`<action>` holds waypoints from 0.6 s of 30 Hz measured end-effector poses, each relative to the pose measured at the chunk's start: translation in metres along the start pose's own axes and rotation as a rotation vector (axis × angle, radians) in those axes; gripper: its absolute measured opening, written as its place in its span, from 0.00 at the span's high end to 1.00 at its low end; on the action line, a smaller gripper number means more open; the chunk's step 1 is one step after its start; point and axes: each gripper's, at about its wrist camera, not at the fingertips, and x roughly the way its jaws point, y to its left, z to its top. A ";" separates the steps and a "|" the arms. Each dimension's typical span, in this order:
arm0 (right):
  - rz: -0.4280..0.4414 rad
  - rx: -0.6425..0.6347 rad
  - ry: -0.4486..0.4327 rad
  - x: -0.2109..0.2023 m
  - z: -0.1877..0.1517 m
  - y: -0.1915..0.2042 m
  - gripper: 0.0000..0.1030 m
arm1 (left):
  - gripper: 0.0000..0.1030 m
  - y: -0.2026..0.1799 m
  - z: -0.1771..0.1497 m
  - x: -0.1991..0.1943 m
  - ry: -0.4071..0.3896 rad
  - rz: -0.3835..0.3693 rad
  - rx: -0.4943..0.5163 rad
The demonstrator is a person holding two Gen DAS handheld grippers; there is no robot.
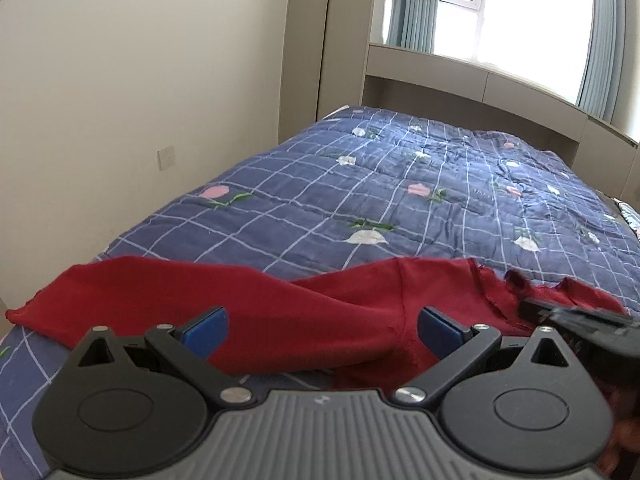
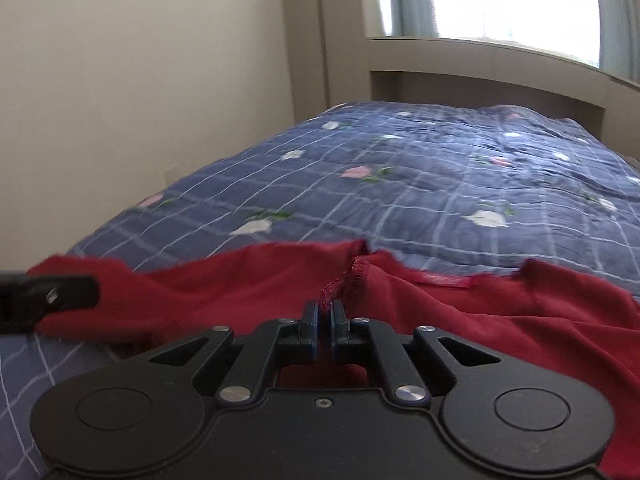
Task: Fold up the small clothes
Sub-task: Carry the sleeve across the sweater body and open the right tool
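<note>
A red garment (image 1: 312,312) lies crumpled across the near end of a bed, on a blue checked quilt (image 1: 400,184) with pink and white flowers. In the left wrist view the left gripper (image 1: 322,326) hangs just above the cloth with its blue pads (image 1: 206,326) wide apart and nothing between them; the red fabric spreads beneath and ahead of it, one long flap reaching away to the left edge of the bed. The right gripper (image 2: 325,314) has its fingers pressed together on a stitched hem of the same garment (image 2: 460,312) (the overlocked edge rises from the pinch in a small ridge), and the cloth falls away to both sides of it. Each view catches the other tool: the right gripper at the far right of the left view (image 1: 576,316), the left one at the far left of the right view (image 2: 52,292), both over the red cloth. Behind the bed stand a beige headboard (image 2: 480,76), a cream wall (image 1: 140,80) and a bright window (image 1: 520,12) with blue-grey curtains (image 1: 416,4)
</note>
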 end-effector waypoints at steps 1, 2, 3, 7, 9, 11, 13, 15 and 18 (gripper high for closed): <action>0.008 -0.009 0.003 0.002 -0.001 0.004 0.95 | 0.00 0.000 -0.001 0.002 0.000 0.001 0.001; 0.026 -0.015 0.007 0.003 -0.002 0.007 0.95 | 0.00 -0.001 -0.001 0.004 0.000 0.002 0.003; 0.043 -0.017 0.012 0.004 -0.003 0.009 0.95 | 0.00 -0.001 -0.001 0.005 -0.002 0.003 0.005; 0.077 -0.048 0.030 0.007 -0.008 0.019 0.90 | 0.00 -0.002 -0.001 0.007 -0.024 0.012 -0.002; 0.096 -0.043 0.038 0.006 -0.011 0.018 0.79 | 0.00 -0.001 0.001 0.010 -0.025 0.016 -0.010; 0.110 -0.042 0.045 0.000 -0.013 0.014 0.53 | 0.00 -0.001 0.003 0.015 -0.012 0.019 -0.015; 0.112 -0.063 0.030 -0.013 -0.014 0.009 0.37 | 0.00 -0.002 0.003 0.018 -0.006 0.009 -0.020; 0.102 -0.087 0.007 -0.032 -0.017 0.001 0.22 | 0.00 -0.005 0.002 0.021 -0.004 -0.002 -0.015; 0.000 -0.147 -0.031 -0.068 -0.025 -0.019 0.05 | 0.00 -0.018 -0.002 0.027 -0.012 -0.040 0.008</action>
